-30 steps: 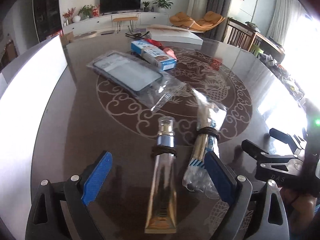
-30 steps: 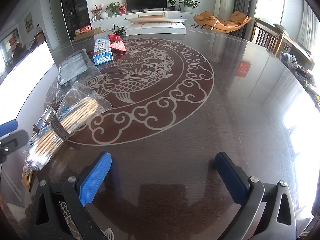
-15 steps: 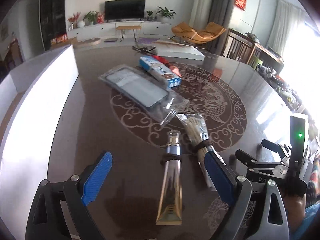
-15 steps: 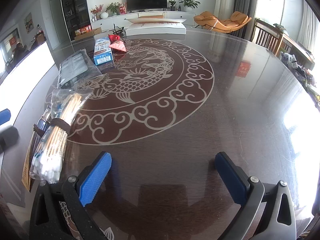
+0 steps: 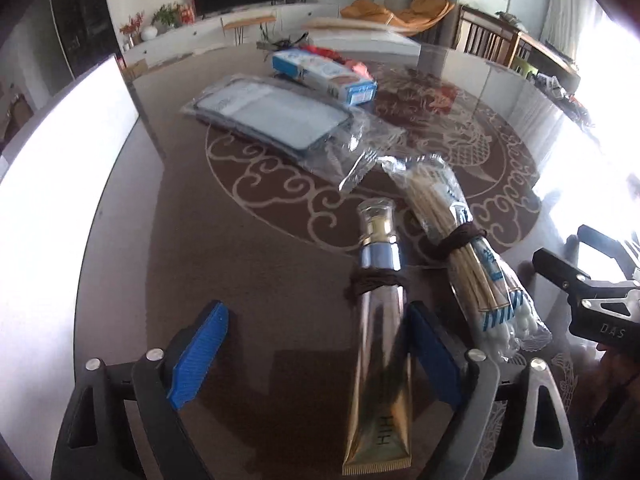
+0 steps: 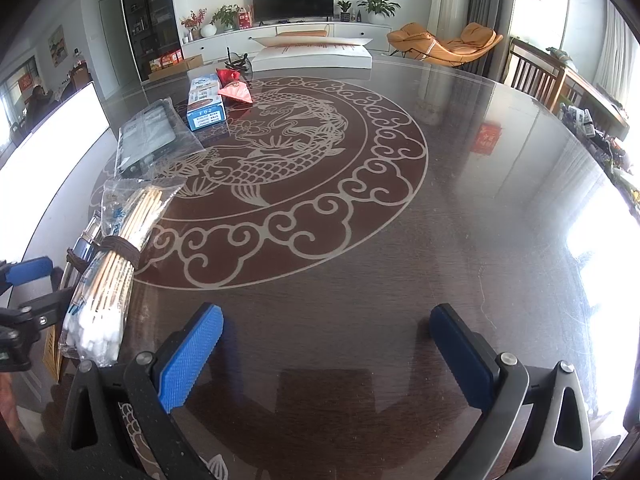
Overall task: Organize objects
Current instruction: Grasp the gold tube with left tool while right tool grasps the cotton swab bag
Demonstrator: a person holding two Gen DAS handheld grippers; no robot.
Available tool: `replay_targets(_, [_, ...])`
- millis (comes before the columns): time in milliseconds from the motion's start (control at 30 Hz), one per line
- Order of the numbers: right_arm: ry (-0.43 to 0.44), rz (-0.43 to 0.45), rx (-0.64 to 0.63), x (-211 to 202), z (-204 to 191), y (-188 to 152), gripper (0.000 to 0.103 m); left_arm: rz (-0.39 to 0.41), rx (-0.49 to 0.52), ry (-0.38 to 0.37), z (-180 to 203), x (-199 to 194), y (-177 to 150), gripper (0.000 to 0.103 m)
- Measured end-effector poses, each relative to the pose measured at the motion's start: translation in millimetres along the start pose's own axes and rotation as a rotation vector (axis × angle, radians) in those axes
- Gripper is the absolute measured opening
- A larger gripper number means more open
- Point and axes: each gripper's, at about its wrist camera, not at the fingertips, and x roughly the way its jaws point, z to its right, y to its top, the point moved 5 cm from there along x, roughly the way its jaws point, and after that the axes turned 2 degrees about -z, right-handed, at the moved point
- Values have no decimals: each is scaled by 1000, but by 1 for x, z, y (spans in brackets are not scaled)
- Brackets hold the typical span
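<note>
Between the closing pads of the left gripper (image 5: 316,354), nearer its three-o'clock pad, the gold tube (image 5: 380,364) is lying ungripped on the table (image 5: 248,264), pointing toward twelve o'clock.

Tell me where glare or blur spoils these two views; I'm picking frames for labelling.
Left wrist view: window light blows out the right edge and the white panel at left; the gold tube between the closing left tool is smeared. Right wrist view: sharper, with glare on the table at right; both bend straight lines towards the rim.
</note>
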Motion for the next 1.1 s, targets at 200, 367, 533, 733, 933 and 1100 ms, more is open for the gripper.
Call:
replay_targets(200, [0, 0, 0, 0, 0, 0, 103, 17, -4, -12, -22, -8, -2, 25])
replay_targets(367, [1, -1, 0, 0, -1, 0, 103, 22, 19, -9, -27, -12, -12, 25])
replay_targets(533, [1, -1, 0, 0, -1, 0, 103, 35, 26, 2, -26, -14, -15, 25])
replay_targets(733, [-2, -1, 2, 1, 0, -1, 103, 42, 42, 22, -24, -14, -16, 25])
replay_targets(933, [-4, -5, 0, 2, 0, 0, 103, 49, 40, 7, -26, -15, -17, 25])
replay_targets(1100, [39, -58, 35, -15, -13, 17, 90, 72, -19, -93, -35, -23, -28, 25])
